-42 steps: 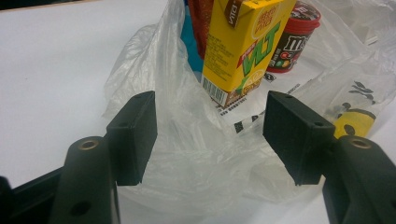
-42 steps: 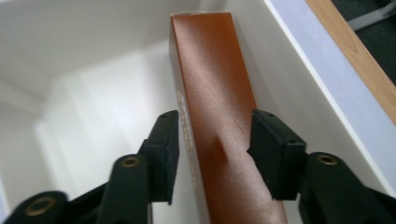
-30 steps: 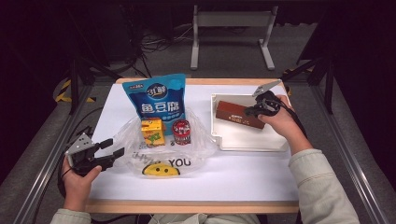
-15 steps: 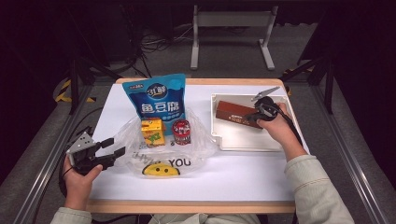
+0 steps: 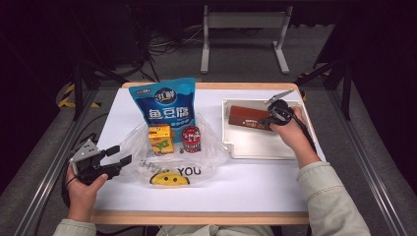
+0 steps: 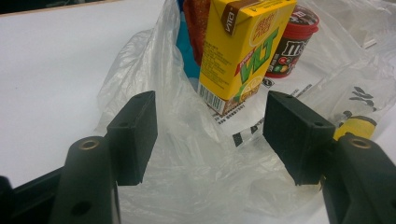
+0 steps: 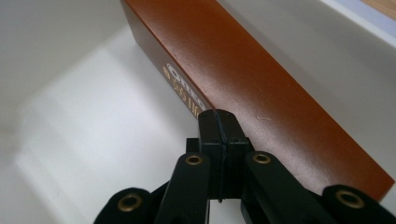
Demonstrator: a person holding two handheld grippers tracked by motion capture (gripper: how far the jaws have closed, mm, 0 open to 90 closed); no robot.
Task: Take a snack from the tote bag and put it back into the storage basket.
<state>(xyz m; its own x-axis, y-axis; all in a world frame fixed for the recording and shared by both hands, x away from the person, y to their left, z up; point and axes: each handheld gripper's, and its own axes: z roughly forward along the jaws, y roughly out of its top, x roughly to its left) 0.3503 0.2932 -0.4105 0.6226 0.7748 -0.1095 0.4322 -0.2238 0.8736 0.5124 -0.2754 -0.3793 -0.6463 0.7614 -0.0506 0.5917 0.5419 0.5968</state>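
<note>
Since a second ago our right gripper (image 5: 273, 118) has barely shifted; its jaws have closed fully on nothing, tips touching the brown rectangular box (image 5: 250, 118) in the white plastic tray (image 5: 255, 147). At nine o'clock, our left gripper (image 5: 118, 156) gapes wide at the clear plastic bag (image 6: 196, 154), a yellow drink carton (image 6: 240, 46) and red candy tub (image 6: 292, 39) beyond.

The left gripper (image 5: 117, 161) rested low at the near left of the table (image 5: 255, 191), its jaws spread wide, held in the left hand (image 5: 84, 183). The right gripper (image 7: 218, 122) was at the table's far right, jaws pressed together, the right forearm (image 5: 322, 196) reaching forward.
</note>
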